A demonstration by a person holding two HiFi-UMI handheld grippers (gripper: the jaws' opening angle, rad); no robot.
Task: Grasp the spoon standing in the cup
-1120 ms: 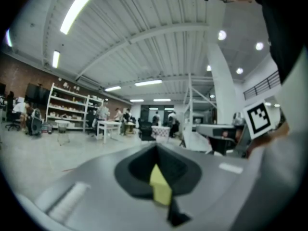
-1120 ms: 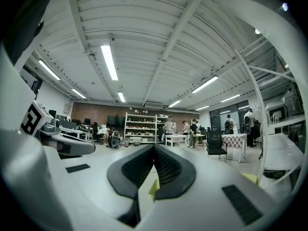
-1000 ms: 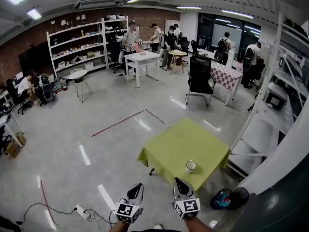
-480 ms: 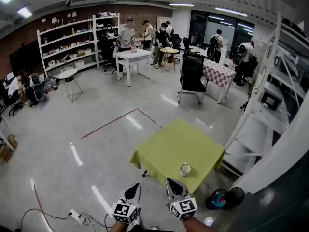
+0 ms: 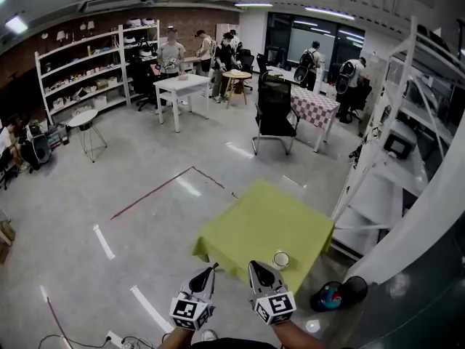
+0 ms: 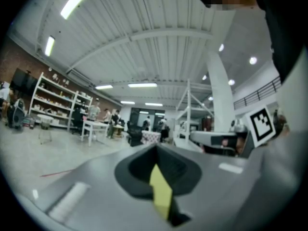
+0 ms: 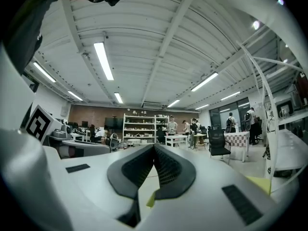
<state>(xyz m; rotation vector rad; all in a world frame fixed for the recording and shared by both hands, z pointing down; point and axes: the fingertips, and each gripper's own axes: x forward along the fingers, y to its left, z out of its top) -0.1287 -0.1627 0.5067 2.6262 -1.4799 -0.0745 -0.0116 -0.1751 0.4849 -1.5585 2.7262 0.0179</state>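
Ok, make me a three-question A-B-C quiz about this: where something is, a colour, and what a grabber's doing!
1. Where is the cup? A on the floor; B on the table; C on a shelf.
2. The table's cloth is: A red; B blue; C yellow-green.
3. The right gripper has jaws: A together, empty; B wide open; C gripping the cup.
Answers: B, it stands on the cloth; C, the cloth looks yellow-green; A, its own view shows them meeting with nothing between.

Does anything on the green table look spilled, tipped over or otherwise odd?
Nothing stands out. The cup stands upright on the green table, no spill around it. Any spoon inside is too small to see.
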